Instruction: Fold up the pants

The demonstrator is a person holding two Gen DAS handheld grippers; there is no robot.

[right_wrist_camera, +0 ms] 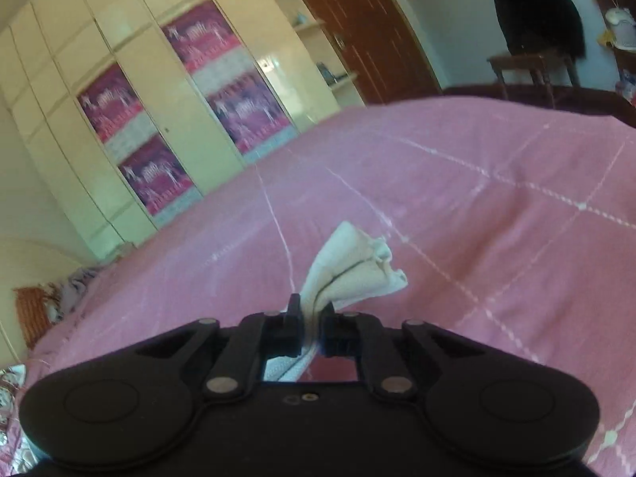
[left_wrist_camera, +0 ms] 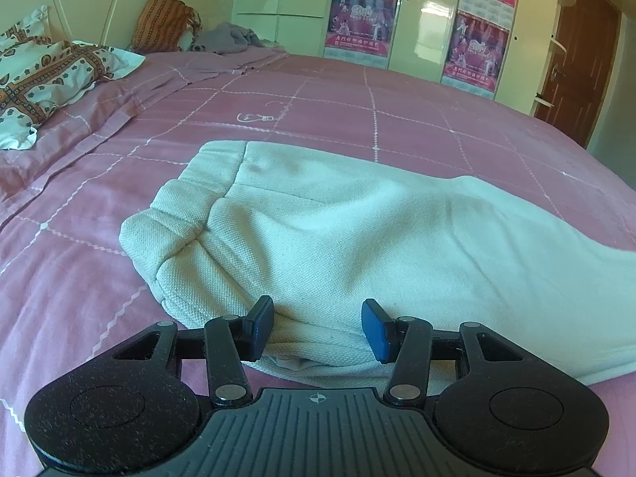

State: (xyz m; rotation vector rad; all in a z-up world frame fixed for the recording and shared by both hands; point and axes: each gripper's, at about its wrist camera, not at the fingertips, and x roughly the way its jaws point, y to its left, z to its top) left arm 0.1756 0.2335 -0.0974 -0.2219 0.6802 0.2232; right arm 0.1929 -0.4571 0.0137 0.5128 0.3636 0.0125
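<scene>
Cream-white pants (left_wrist_camera: 338, 230) lie on the pink checked bedspread (left_wrist_camera: 357, 119), with the elastic waistband at the left and the legs running off to the right. My left gripper (left_wrist_camera: 318, 312) hangs over their near edge. Its blue pads (left_wrist_camera: 262, 326) stand apart, with the fabric edge lying between them, not pinched. In the right wrist view my right gripper (right_wrist_camera: 312, 310) is shut on a bunched end of the pants cloth (right_wrist_camera: 357, 270). That end sticks up past the fingers, lifted off the bedspread (right_wrist_camera: 477, 198).
Patterned pillows (left_wrist_camera: 47, 75), an orange pillow (left_wrist_camera: 167, 20) and a grey crumpled cloth (left_wrist_camera: 234, 37) sit at the bed's head. A cream wardrobe with pink posters (left_wrist_camera: 421, 12) and a brown door (left_wrist_camera: 576, 63) stand beyond the bed. A chair with a dark garment (right_wrist_camera: 532, 39) stands past the bed's foot.
</scene>
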